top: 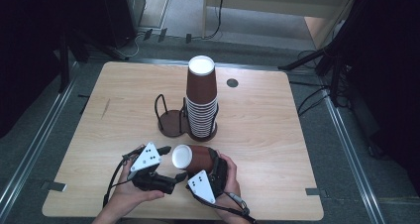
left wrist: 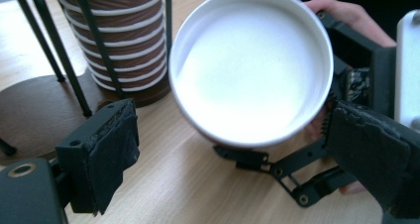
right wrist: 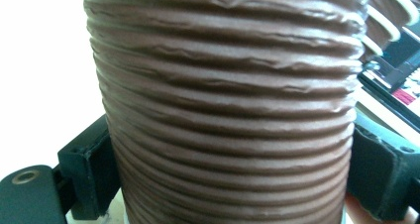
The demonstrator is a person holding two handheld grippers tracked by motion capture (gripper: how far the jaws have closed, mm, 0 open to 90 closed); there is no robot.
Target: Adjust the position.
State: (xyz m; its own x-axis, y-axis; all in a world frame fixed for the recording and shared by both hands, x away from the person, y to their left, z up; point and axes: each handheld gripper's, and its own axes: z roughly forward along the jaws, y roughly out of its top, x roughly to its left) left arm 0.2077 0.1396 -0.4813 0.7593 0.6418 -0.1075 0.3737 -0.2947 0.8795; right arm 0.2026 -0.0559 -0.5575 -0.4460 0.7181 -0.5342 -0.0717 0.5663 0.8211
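A ridged brown paper cup [top: 190, 158] lies on its side just above the table's near edge, white mouth turned left. My right gripper [top: 210, 167] is shut on its body; in the right gripper view the brown ridges [right wrist: 228, 100] fill the space between both jaws. My left gripper [top: 171, 163] faces the cup's mouth with its jaws spread. In the left gripper view the white inside of the cup [left wrist: 250, 65] sits past the two pads [left wrist: 106, 149], the left one well apart from the rim and the right one close beside it.
A tall stack of brown cups [top: 201, 102] stands in one ring of a black wire holder [top: 171, 121] mid-table; the other ring holds nothing. The stack [left wrist: 124, 45] is just left of the held cup. The wooden table [top: 277, 135] has a small dark hole [top: 232, 83].
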